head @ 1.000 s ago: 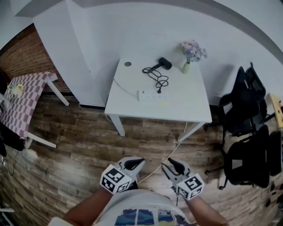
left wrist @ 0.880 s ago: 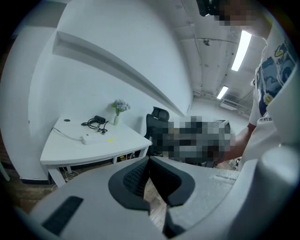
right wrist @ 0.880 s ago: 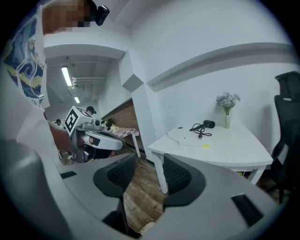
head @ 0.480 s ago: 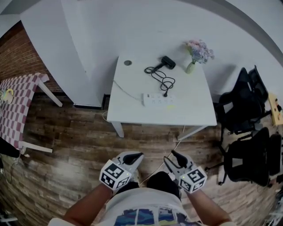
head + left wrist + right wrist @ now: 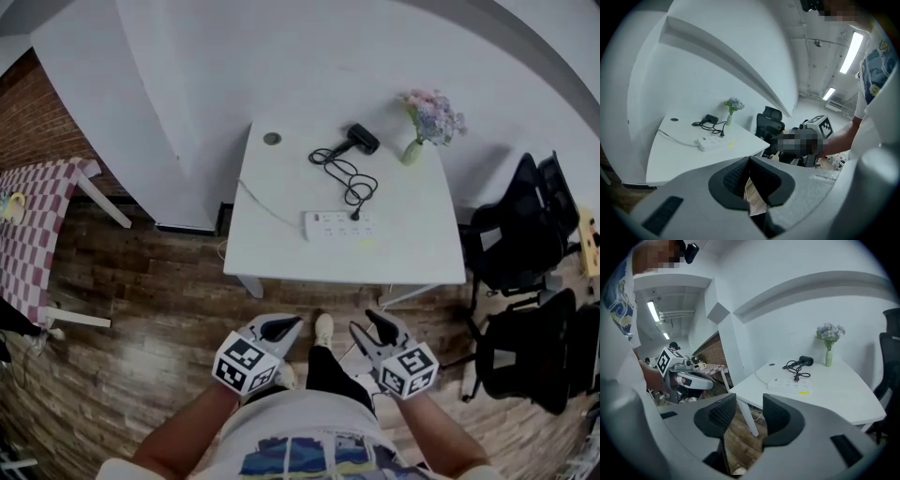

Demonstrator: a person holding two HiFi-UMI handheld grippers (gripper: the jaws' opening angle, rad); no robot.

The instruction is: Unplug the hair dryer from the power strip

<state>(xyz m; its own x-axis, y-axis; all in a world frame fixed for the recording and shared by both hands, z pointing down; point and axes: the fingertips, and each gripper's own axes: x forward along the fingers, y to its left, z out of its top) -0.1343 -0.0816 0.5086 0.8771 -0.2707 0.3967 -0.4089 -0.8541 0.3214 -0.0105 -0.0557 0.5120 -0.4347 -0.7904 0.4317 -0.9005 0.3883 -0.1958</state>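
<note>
A black hair dryer (image 5: pixel 360 139) lies at the back of the white table (image 5: pixel 281 253), and its coiled cord (image 5: pixel 345 171) runs to a plug (image 5: pixel 356 215) seated in the white power strip (image 5: pixel 338 225). Both grippers hang well short of the table, over the wooden floor. My left gripper (image 5: pixel 283 327) has its jaws together and holds nothing. My right gripper (image 5: pixel 379 329) stands open; its jaws have just been opening wide and then easing in slightly, with nothing between them. The power strip (image 5: pixel 790 386) and the dryer (image 5: pixel 805 361) show far beyond the right gripper (image 5: pixel 750 399). The left gripper (image 5: pixel 749 161) also faces the strip (image 5: pixel 712 143).
A vase of flowers (image 5: pixel 427 122) stands at the table's back right corner. Black office chairs (image 5: pixel 516 244) crowd the right side. A checkered table (image 5: pixel 37 234) stands at the left by a brick wall. The strip's white cable (image 5: pixel 267 202) trails off the table's left edge.
The person has stepped toward the table, carrying both grippers closer to it. A shoe now shows between the grippers. The right jaws stand wider apart than a second ago.
</note>
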